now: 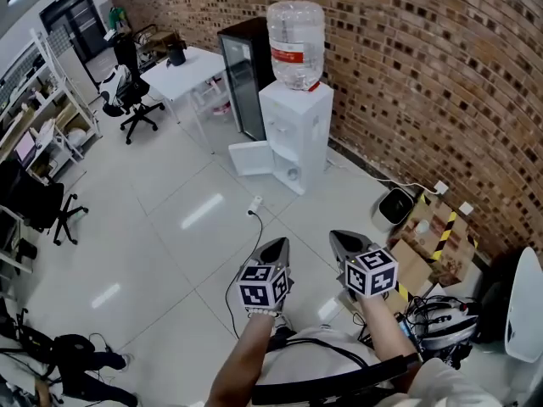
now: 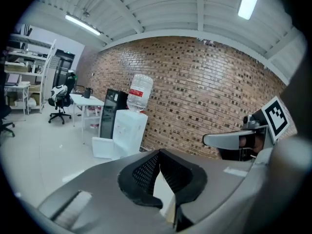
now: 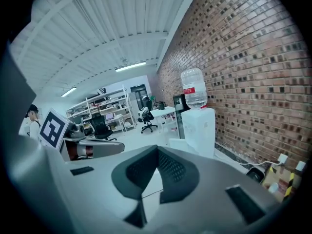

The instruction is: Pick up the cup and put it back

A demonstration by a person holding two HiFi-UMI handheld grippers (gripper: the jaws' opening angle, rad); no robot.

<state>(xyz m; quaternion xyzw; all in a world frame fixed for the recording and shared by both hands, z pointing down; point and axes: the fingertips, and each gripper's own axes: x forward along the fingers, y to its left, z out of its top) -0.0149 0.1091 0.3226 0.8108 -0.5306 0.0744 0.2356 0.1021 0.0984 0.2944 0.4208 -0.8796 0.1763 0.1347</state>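
The water dispenser (image 1: pixel 295 134) stands against the brick wall (image 1: pixel 407 58), ahead of the left gripper (image 1: pixel 278 244) and right gripper (image 1: pixel 339 237), with a bottle (image 1: pixel 296 43) on top. A cabinet (image 1: pixel 242 75) stands just behind the dispenser, and a table (image 1: pixel 182 68) beyond it. Cardboard boxes (image 1: pixel 437 240) lie by the wall, right of the grippers.

I counted two grippers, one left gripper (image 1: pixel 278 244) and one right gripper (image 1: pixel 341 237), one water dispenser (image 1: pixel 296 134), one bottle (image 1: pixel 296 42) on it, one black cabinet (image 1: pixel 242 75), one white table (image 1: pixel 182 68), two office chairs (image 1: pixel 127 96) (image 1: pixel 41 203) that I could make out, one waste bin (image 1: pixel 394 206).
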